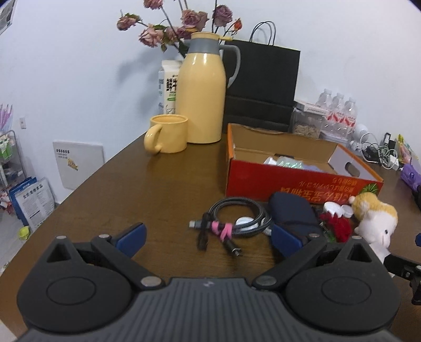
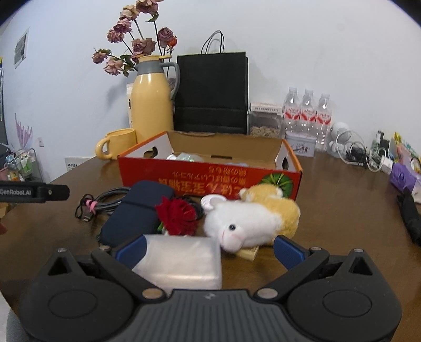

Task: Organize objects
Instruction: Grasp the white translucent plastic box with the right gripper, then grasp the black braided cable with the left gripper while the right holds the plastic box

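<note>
Even, soft indoor light; strong fisheye bending in both views.

The pale wall (image 1: 79, 65) is evenly lit, and the dried flowers (image 1: 181, 23) and yellow jug (image 1: 201, 89) cast faint grey shadows on it. The brown surface (image 1: 158, 184) carries a dull sheen and mild reflections. Corners darken and straight edges bow. A translucent white block (image 2: 181, 260) close to the right lens looks soft and blurred.

One box (image 2: 210, 179), one plush (image 2: 250, 221), one cable (image 1: 236, 218), one pouch (image 2: 136, 210), one mug (image 1: 168, 134), one flask (image 1: 201, 97), three bottles (image 2: 306, 110), upper right.
</note>
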Demonstrator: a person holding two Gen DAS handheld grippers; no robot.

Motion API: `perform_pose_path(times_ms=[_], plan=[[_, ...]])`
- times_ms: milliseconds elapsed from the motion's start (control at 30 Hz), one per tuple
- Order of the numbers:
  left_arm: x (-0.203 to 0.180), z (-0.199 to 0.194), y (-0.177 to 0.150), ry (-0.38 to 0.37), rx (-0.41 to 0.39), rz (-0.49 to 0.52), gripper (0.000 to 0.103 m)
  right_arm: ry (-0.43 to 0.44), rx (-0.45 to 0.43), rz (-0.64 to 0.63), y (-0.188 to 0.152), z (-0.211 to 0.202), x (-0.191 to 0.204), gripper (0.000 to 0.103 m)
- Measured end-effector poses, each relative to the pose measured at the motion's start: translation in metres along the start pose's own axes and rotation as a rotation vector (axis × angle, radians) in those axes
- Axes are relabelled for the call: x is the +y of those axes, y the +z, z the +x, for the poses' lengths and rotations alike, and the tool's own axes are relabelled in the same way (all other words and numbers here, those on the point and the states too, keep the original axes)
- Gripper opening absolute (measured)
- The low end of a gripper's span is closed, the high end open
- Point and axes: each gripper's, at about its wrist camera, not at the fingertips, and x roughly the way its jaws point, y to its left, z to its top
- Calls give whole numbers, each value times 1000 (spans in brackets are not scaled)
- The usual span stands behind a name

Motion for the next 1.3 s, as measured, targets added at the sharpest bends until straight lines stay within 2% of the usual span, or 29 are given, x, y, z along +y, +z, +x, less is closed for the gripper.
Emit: perform_pose_path(times_ms=[333,600,733,800,867,1000,1300], plan=[[5,8,-9,16,36,-13,103,53,66,-5,-9,19,13,103],[9,11,-13,37,52,-17,103,43,121,6,-13,43,20,103],[11,14,-15,39,58,-25,103,20,140,52,-12,53,20,103],[12,15,-16,35,58,-31,103,11,142,60,-12,57,21,98],[13,16,-16,28,58,-37,103,17,138,64,-12,58,21,82],[14,16,-17,26,58,-39,103,33,116,47,-14,54,25,82],[12,19,-13,26,53,-22,103,48,-18,-29,-13,27,29,81]])
